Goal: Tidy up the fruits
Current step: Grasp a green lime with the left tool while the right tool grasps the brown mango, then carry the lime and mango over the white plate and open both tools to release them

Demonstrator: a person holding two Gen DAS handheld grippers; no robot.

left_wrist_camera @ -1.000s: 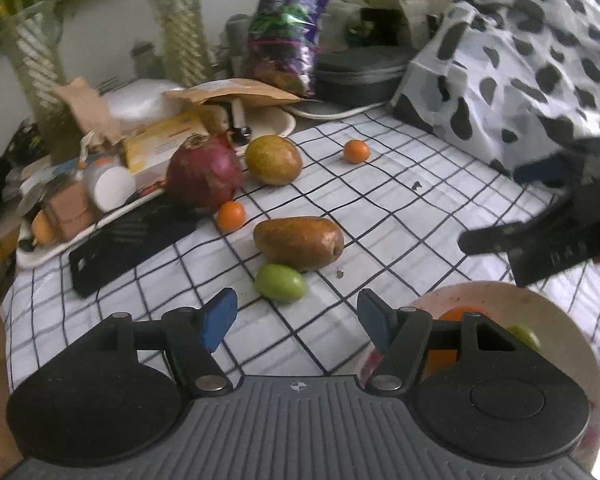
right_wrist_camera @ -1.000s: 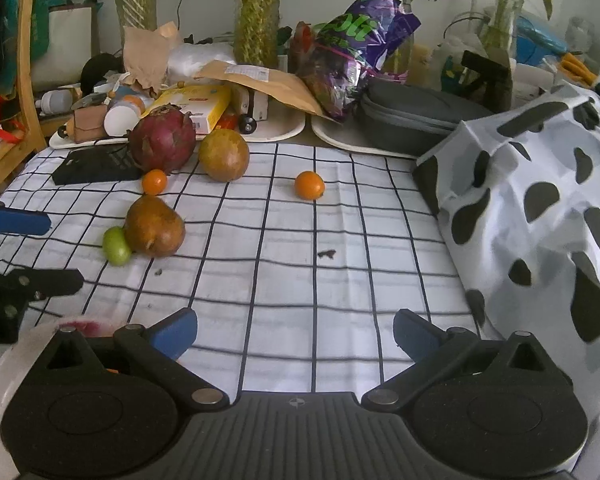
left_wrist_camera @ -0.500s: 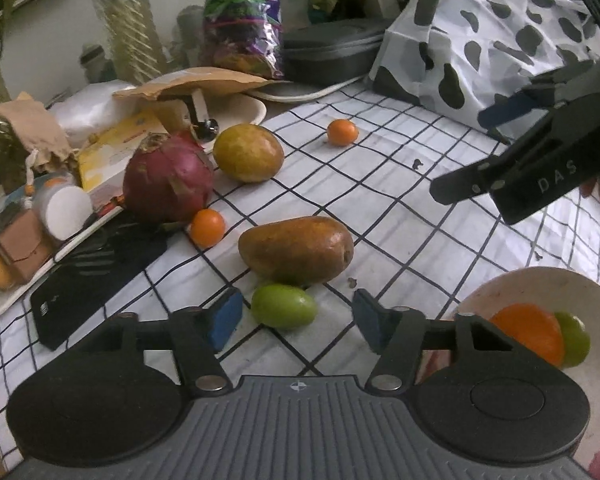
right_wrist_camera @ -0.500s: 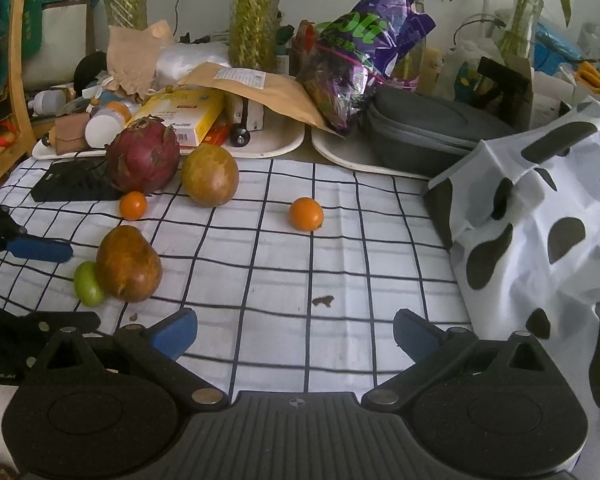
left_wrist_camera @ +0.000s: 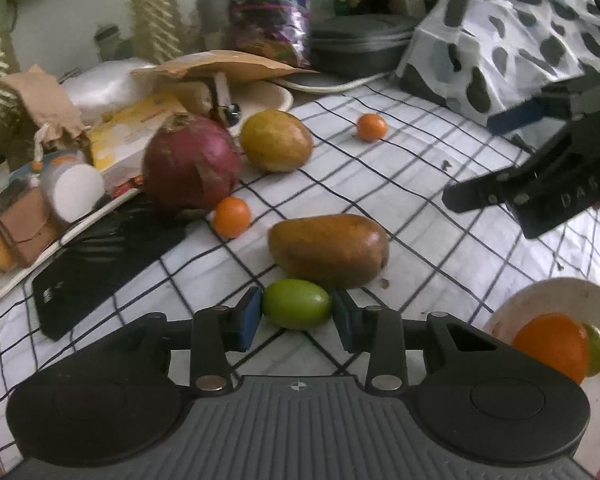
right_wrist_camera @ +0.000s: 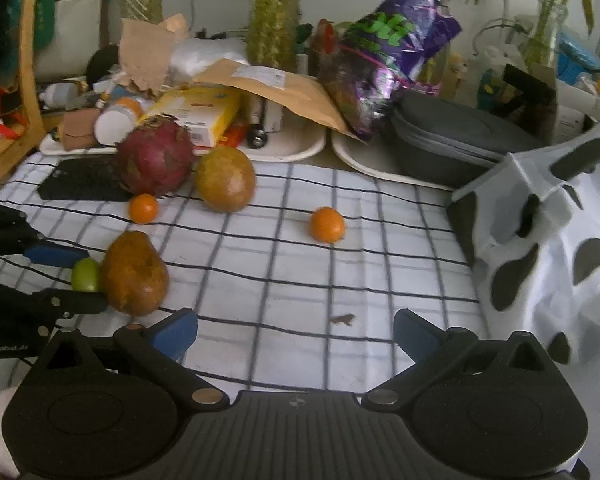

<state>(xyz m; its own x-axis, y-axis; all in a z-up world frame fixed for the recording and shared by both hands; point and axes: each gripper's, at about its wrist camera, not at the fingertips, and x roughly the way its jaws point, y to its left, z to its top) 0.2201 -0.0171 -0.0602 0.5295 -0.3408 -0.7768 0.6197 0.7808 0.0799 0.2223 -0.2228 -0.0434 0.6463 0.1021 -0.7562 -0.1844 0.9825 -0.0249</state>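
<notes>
My left gripper is shut on a small green fruit that rests on the checked cloth; it also shows in the right wrist view. Just behind it lies a brown pear-shaped fruit. Farther back are a small orange, a red dragon fruit, a yellow-brown round fruit and a second small orange. A white plate at the right holds an orange and a green fruit. My right gripper is open and empty above the cloth.
A black phone lies at the left on the cloth. Trays with boxes, a brown envelope and a purple bag crowd the back. A cow-patterned cloth covers the right side. A grey case sits behind it.
My left gripper moved forward and down to the green fruit and closed on it. My right gripper moved forward a little and stayed open.
</notes>
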